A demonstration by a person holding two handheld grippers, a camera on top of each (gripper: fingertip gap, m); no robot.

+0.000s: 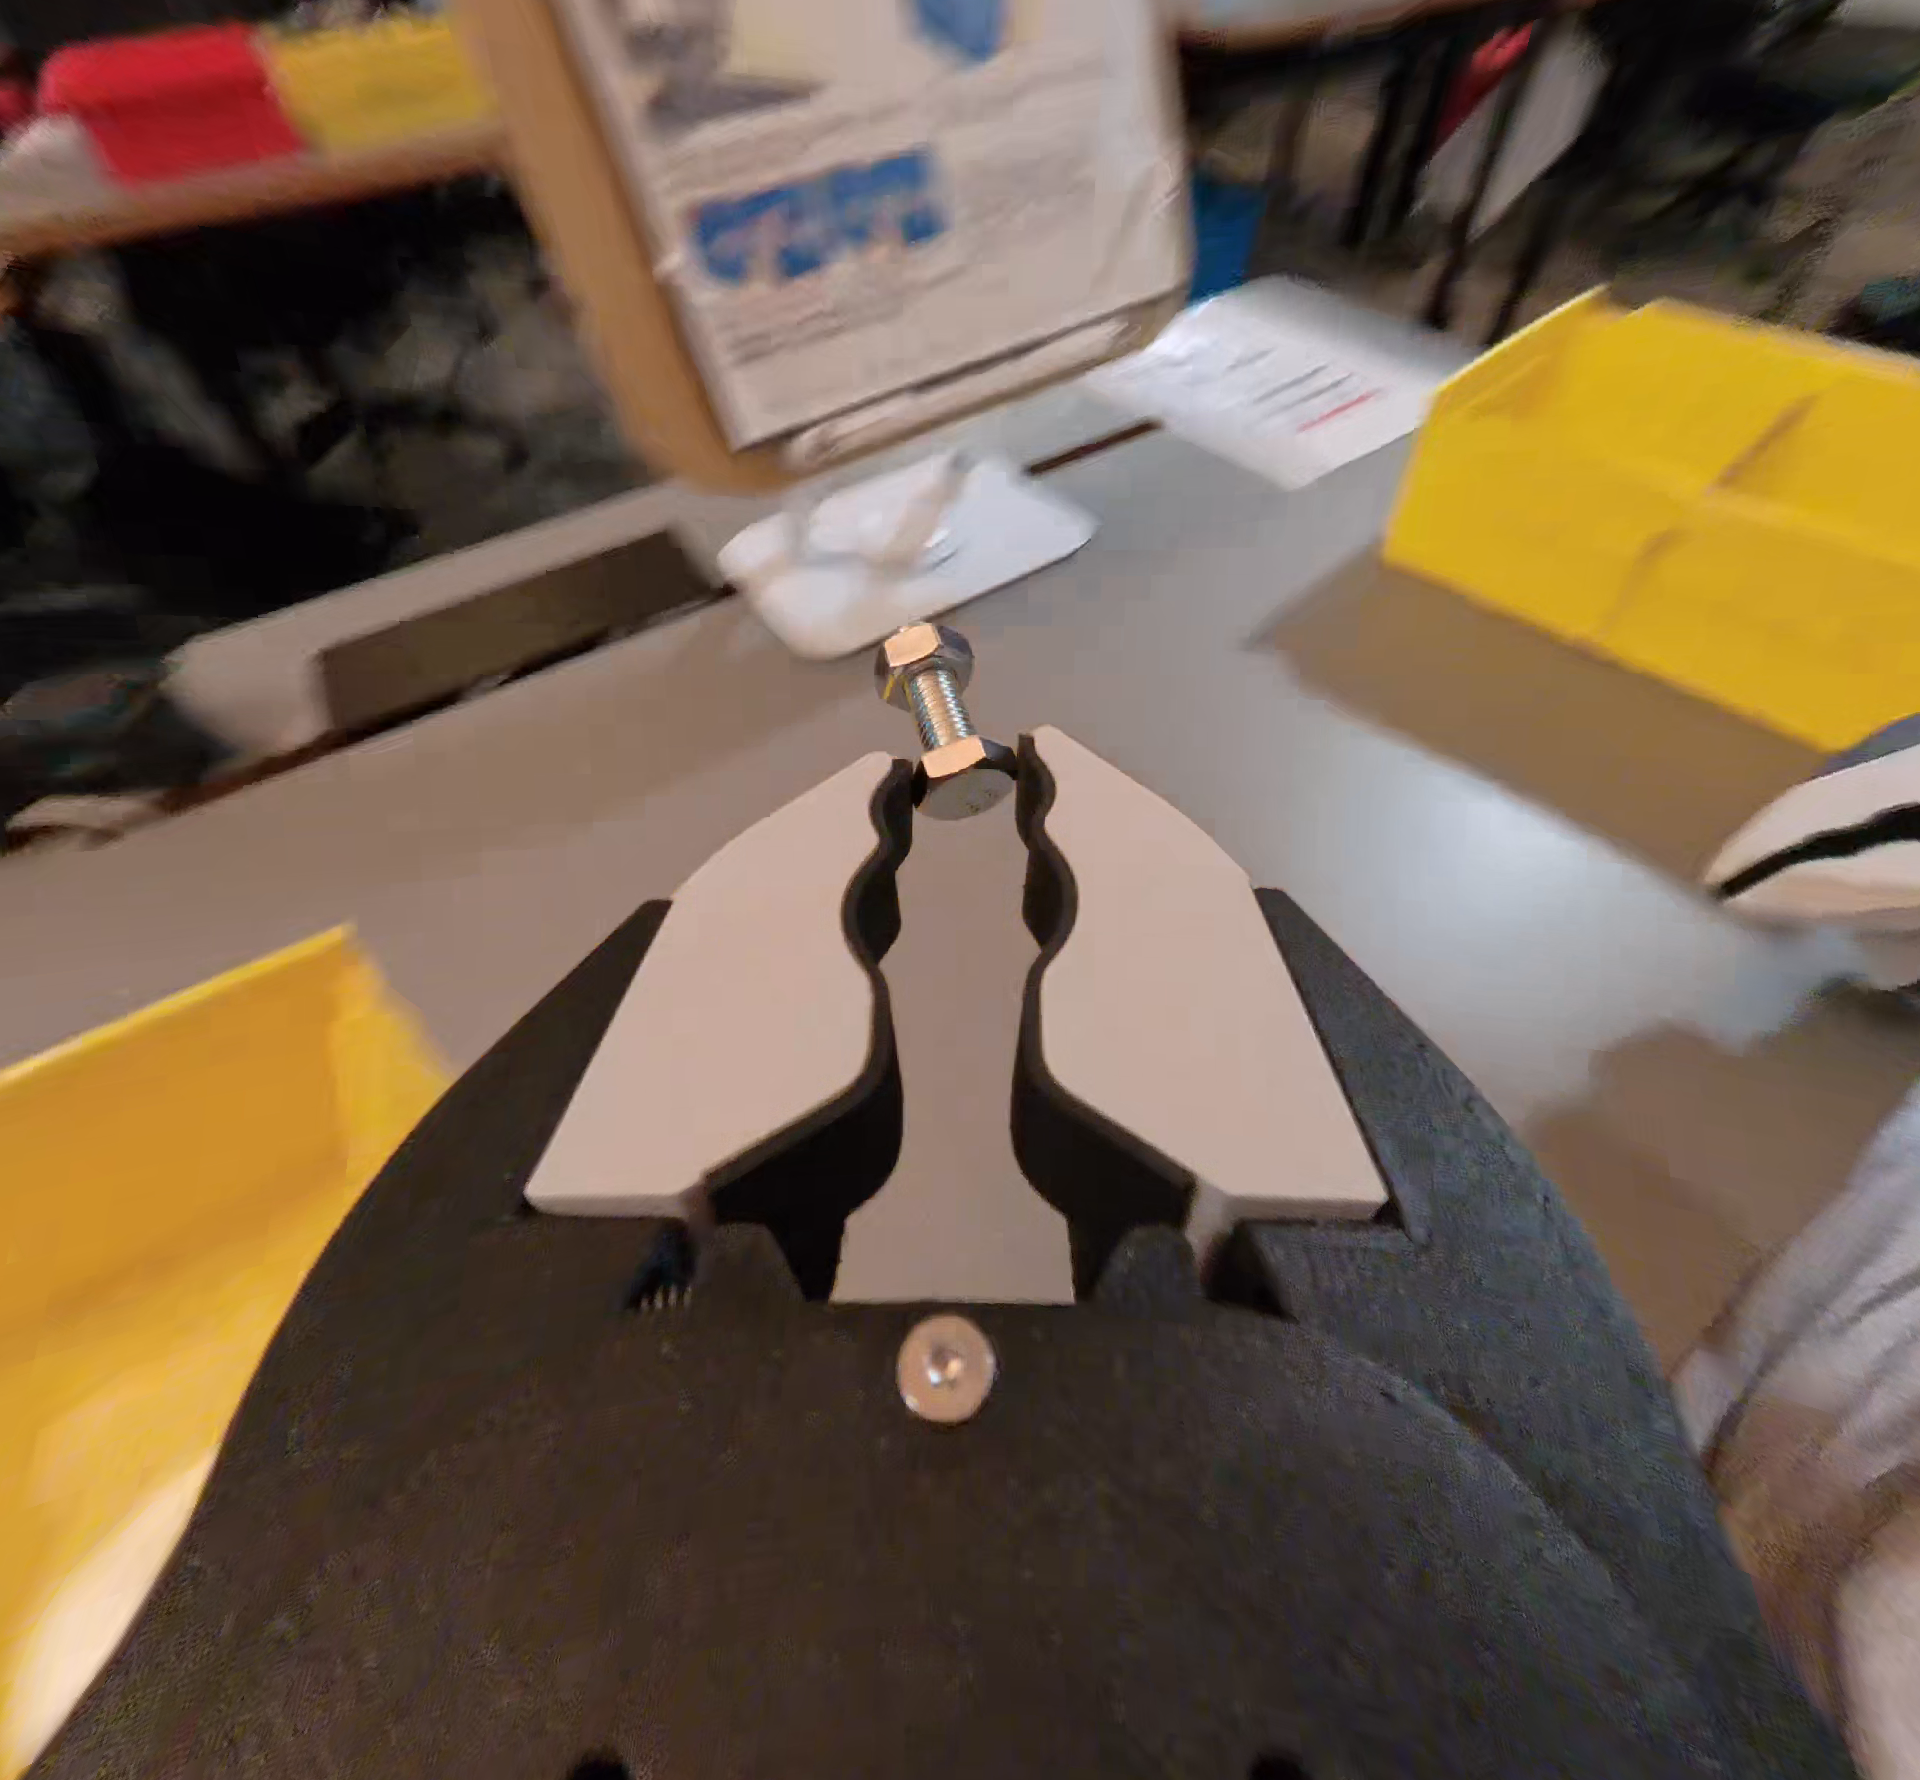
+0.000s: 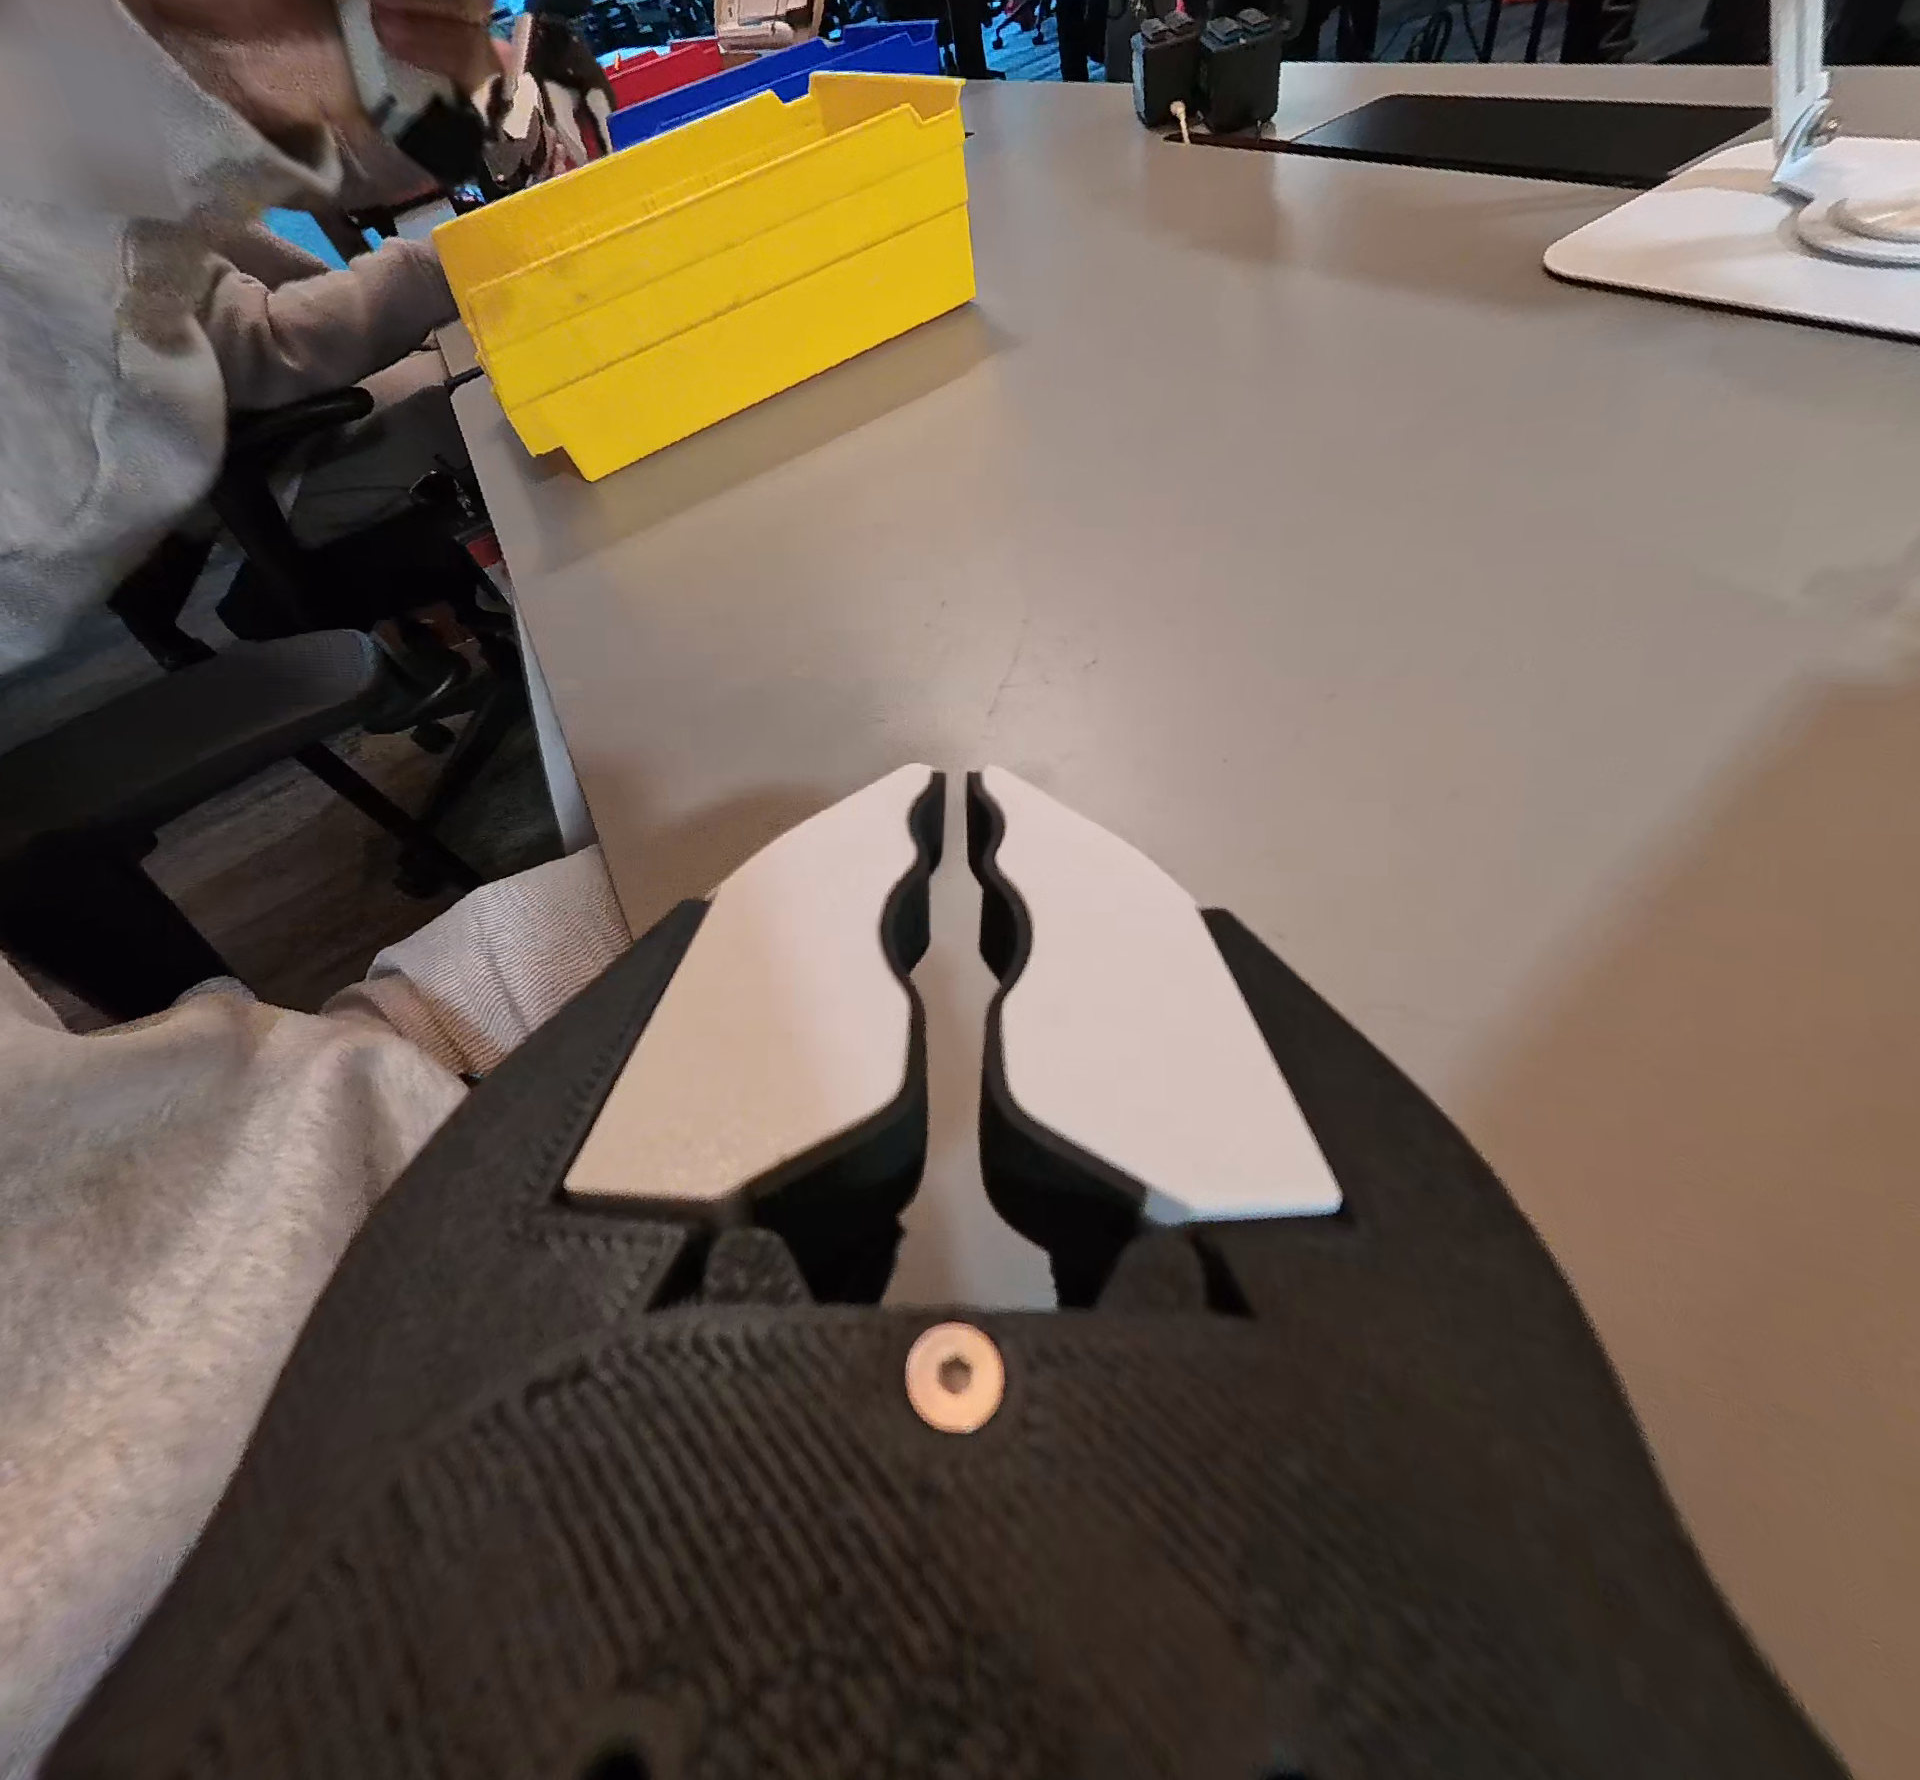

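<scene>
My left gripper (image 1: 964, 764) is shut on the hex head of a silver bolt (image 1: 948, 728) and holds it above the grey table (image 1: 520, 826). The threaded shank points away from me and carries a silver nut (image 1: 923, 658) near its far end. The left view is blurred by motion. My right gripper (image 2: 956, 780) is shut and empty, its fingertips almost touching, low over the grey table (image 2: 1299, 535). The other gripper (image 2: 436, 68) shows at the upper left of the right wrist view, held in a person's hand.
Yellow bins stand at the right (image 1: 1683, 525) and lower left (image 1: 156, 1159) of the left view, one (image 2: 717, 276) near the table's left edge in the right view. A white monitor base (image 1: 904, 556) (image 2: 1745, 244) sits behind. A cardboard box (image 1: 862, 130), papers (image 1: 1278, 380), a black mat (image 2: 1507, 135) and an office chair (image 2: 208, 722) are around. The tips of one gripper are about 30 cm away from the tips of the other.
</scene>
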